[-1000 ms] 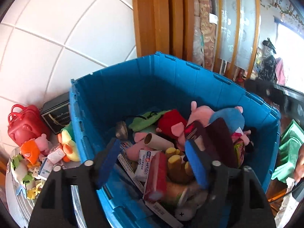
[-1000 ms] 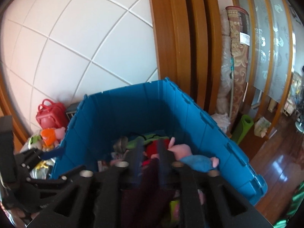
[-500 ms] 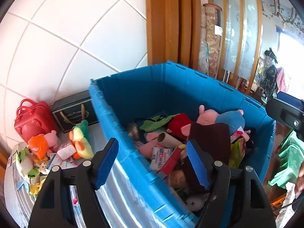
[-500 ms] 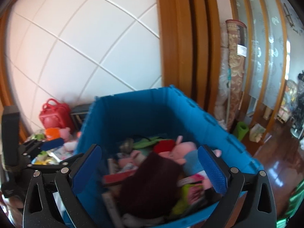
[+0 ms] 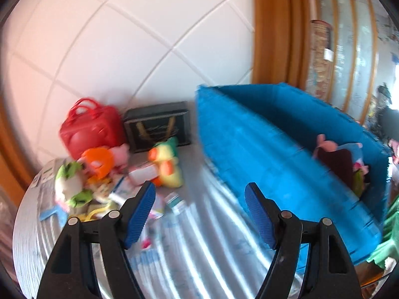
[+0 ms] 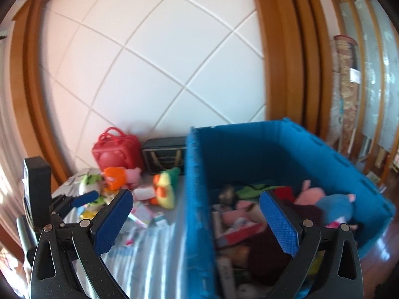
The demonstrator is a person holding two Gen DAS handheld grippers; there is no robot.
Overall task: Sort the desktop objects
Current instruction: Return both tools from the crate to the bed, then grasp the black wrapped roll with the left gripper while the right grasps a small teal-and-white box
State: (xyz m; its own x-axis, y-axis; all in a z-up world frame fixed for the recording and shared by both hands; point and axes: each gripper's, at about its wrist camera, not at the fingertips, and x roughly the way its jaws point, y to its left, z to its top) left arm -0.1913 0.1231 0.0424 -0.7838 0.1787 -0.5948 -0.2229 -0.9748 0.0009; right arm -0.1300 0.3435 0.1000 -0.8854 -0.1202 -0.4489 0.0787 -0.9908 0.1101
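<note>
The left gripper (image 5: 199, 214) hangs over the table (image 5: 204, 254) with its jaws apart and nothing between them, its blue pads (image 5: 139, 214) framing bare striped tabletop beside the blue bin (image 5: 261, 149). The right gripper (image 6: 195, 221) stands as wide as it goes and holds nothing; its jaws have just been opening, and they straddle the bin's near wall (image 6: 197, 199), one pad over the table, the other over the bin's contents. A dark maroon cloth (image 6: 269, 251) lies loose in the bin among plush toys, next to a pink pig (image 6: 311, 194) and a blue plush (image 6: 336, 206). Unsorted things sit on the table to the left of the bin: a yellow duck (image 5: 167, 167), an orange toy (image 5: 99, 162), a green-and-white plush (image 5: 72, 186) and small boxes (image 5: 144, 173). Behind them, against the tiled wall, stand a red bag (image 5: 92, 132) and a black box (image 5: 157, 127); both views are blurred
</note>
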